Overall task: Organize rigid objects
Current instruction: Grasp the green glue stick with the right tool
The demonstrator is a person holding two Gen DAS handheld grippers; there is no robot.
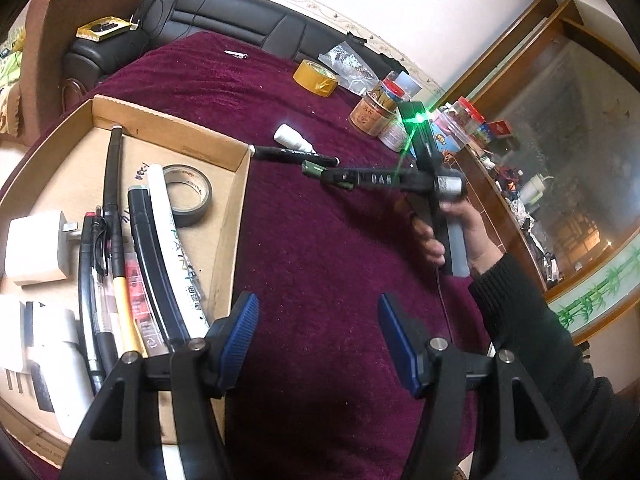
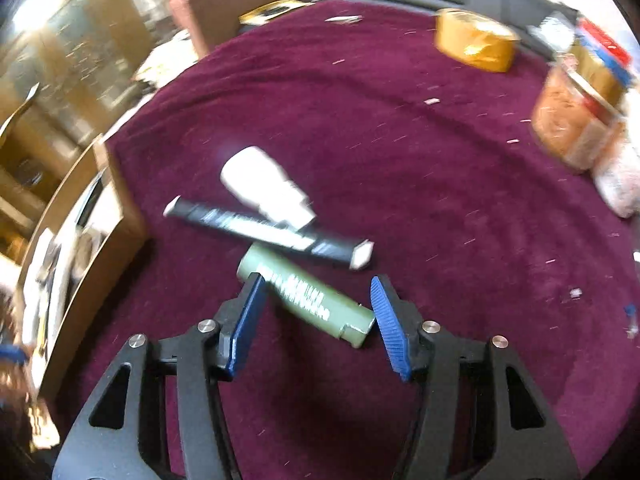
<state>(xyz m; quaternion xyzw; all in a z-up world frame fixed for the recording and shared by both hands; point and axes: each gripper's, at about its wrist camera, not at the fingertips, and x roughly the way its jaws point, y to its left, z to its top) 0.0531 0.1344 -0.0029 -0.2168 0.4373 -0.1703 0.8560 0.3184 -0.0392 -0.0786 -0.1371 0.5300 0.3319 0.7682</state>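
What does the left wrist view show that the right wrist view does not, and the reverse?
Only the left wrist view shows the inside of the cardboard box, with its grey tape roll, pens and white adapter, plus the person's hand holding the right gripper from the side, and the open, empty left gripper.

Only the right wrist view shows the green tube lying between the right gripper's open pads, with printing along it.

Both show the white bottle, black pen, yellow tape roll and maroon cloth.

Both wrist views tilt down at the cloth (image 1: 320, 264), sharing a seemingly green tube (image 2: 308, 296).
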